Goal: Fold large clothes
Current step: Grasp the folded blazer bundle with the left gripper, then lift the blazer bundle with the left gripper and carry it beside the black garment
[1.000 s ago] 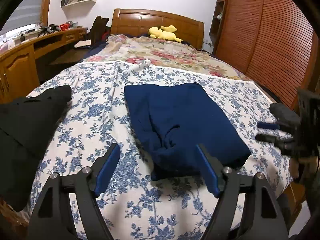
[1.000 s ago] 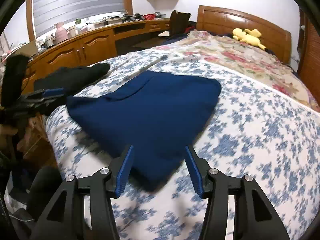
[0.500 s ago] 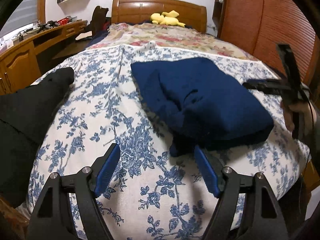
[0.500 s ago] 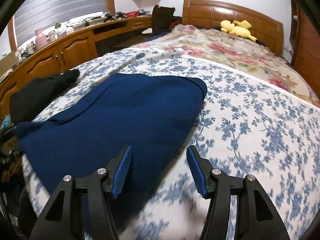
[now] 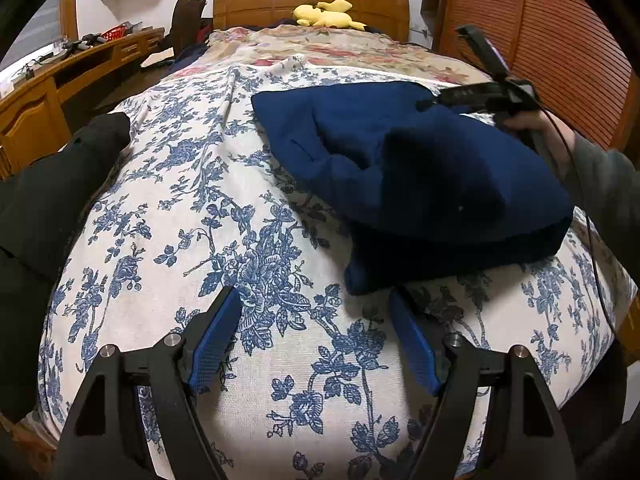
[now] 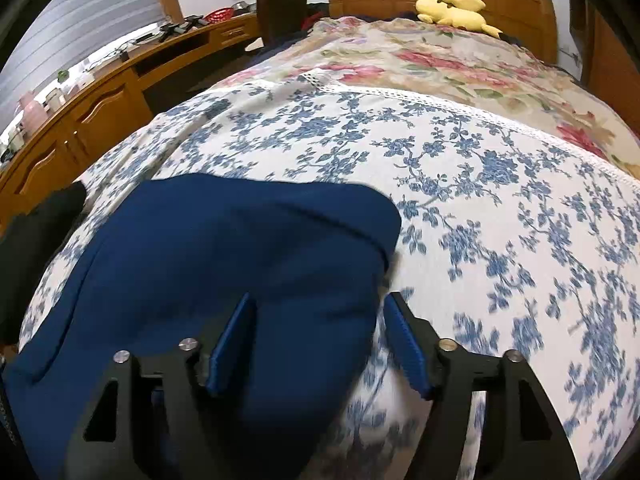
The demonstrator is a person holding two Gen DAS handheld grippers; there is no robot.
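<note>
A folded navy garment [image 5: 420, 168] lies on the blue-flowered bedsheet [image 5: 240, 240]. My left gripper [image 5: 314, 296] hovers low over the sheet just in front of the garment's near corner, open, with only sheet between its fingers. In the left wrist view a hand [image 5: 532, 128] holds my right gripper at the garment's far right side. In the right wrist view, my right gripper [image 6: 320, 300] straddles the right edge of the navy garment [image 6: 224, 264]; its jaws are opening, the fold lies between them, and the pads do not press on it.
A black garment [image 5: 48, 200] lies at the bed's left edge. A floral quilt and a yellow plush toy [image 5: 326, 14] sit near the wooden headboard. A wooden desk [image 5: 40, 100] runs along the left, a slatted wardrobe [image 5: 540, 40] along the right.
My right gripper has swept along the navy garment to its far right edge and its jaws have widened. My left gripper has sunk closer to the sheet by the garment's near corner.
</note>
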